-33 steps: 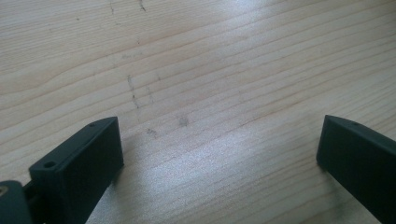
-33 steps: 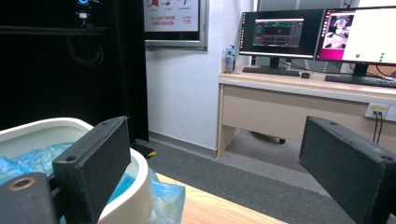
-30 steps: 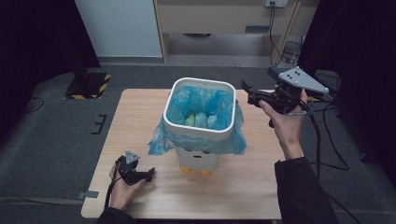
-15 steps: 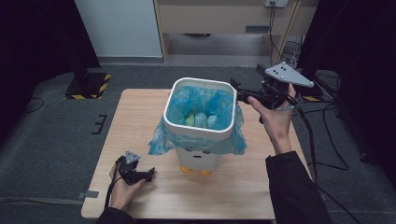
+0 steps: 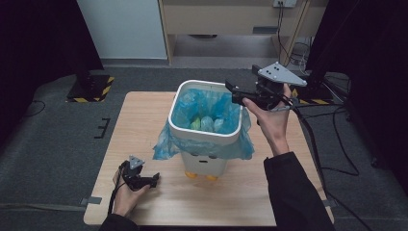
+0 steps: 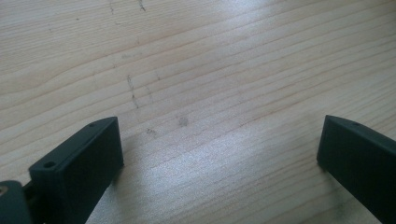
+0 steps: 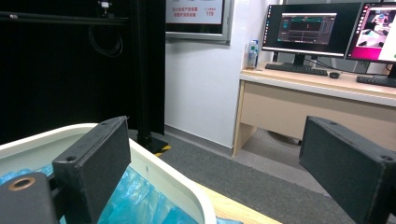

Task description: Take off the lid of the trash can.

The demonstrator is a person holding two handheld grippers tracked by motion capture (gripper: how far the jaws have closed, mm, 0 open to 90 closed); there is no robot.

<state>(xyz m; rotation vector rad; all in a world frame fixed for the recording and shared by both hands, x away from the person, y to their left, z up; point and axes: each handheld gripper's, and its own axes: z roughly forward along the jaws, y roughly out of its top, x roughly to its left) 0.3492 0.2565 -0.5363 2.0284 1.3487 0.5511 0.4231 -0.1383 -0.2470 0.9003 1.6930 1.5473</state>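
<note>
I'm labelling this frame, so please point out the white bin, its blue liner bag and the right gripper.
white bin [image 5: 206, 162], high view, on its front wall.
blue liner bag [image 5: 166, 144], high view, on the overhang at the bin's left.
right gripper [image 5: 231, 91], high view, between its jaw tips.

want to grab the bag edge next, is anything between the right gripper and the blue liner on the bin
Nothing visible. The right gripper, jaws open, hovers at the far right corner of the white bin, just above the rim, with only open air between it and the blue liner.
</note>
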